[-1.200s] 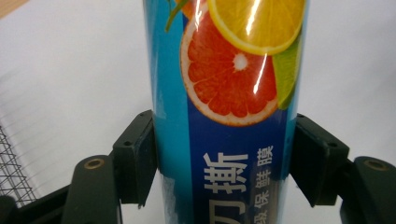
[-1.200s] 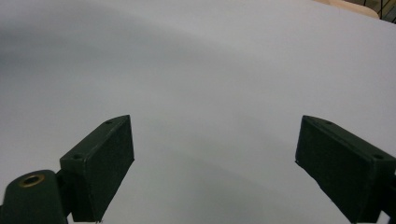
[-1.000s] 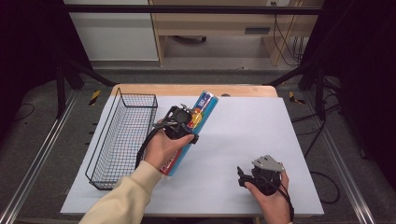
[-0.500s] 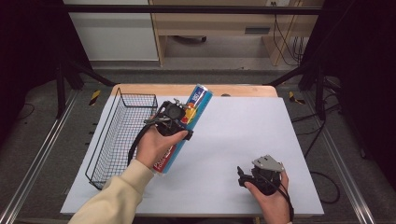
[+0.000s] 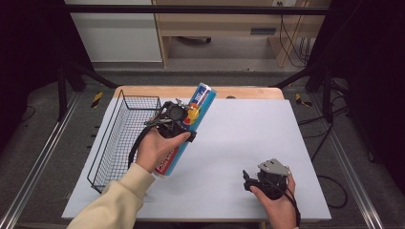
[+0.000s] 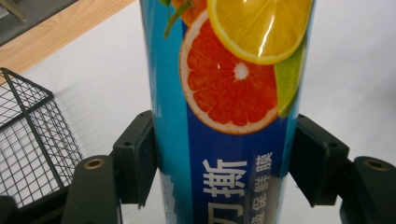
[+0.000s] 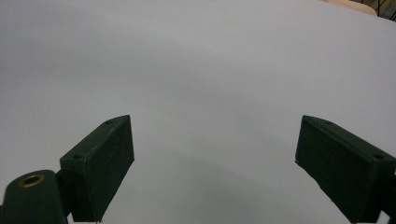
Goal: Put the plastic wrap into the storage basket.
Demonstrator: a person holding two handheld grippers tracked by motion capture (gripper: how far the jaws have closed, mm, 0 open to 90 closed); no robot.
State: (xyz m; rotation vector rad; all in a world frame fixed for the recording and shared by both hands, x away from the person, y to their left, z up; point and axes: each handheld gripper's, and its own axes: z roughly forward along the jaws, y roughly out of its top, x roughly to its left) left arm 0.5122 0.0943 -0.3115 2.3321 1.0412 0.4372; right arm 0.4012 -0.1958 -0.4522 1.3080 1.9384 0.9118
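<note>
At far left a black wire basket (image 5: 119, 138) sits on the white table (image 5: 248, 143). Just beside it, the left gripper (image 5: 177, 125) clamps a long blue box printed with citrus slices (image 5: 186, 129), tilted, its lower end hidden behind the hand. At right, the right gripper (image 5: 248, 180) rests with jaws wide apart over bare table.

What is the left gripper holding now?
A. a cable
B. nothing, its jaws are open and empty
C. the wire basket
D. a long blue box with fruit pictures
D: the left gripper has both jaws pressed on the sides of the blue box.
</note>
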